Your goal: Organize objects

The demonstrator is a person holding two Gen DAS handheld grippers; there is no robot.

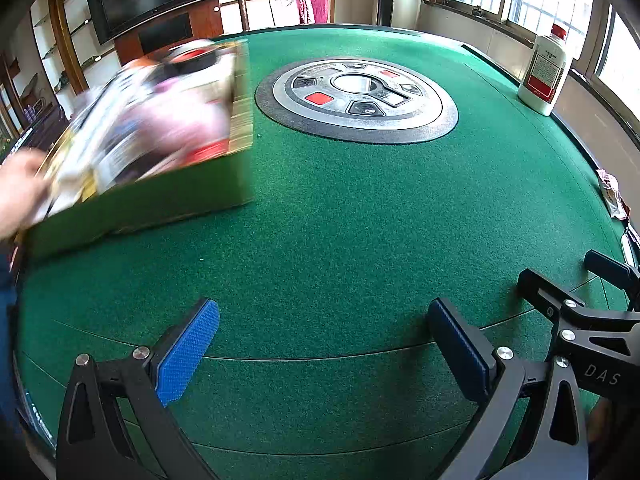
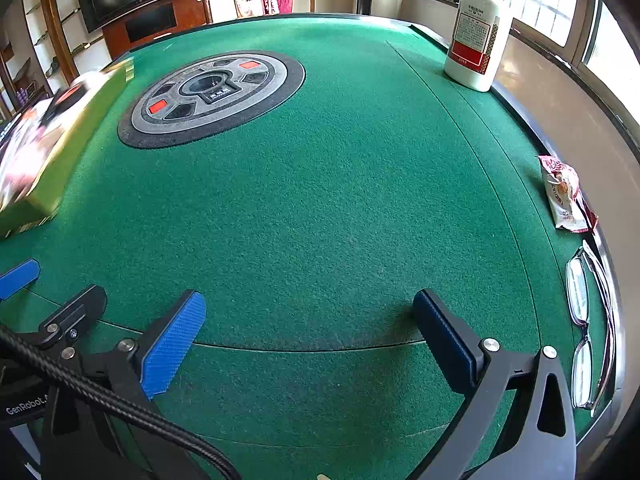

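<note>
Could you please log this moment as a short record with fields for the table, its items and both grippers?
table: green felt top with a round control panel at its centre
box: blurred, held by a bare hand at the left edge
bottle: white, red cap, upright near the window side
snack packet: right edge
glasses: right edge, nearer than the packet
left gripper: open, empty
right gripper: open, empty

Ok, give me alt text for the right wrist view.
The right gripper hangs open and empty over a green felt table with a round control panel at its centre. A white bottle, a snack packet and eyeglasses line the right edge; a blurred box sits far left.
</note>
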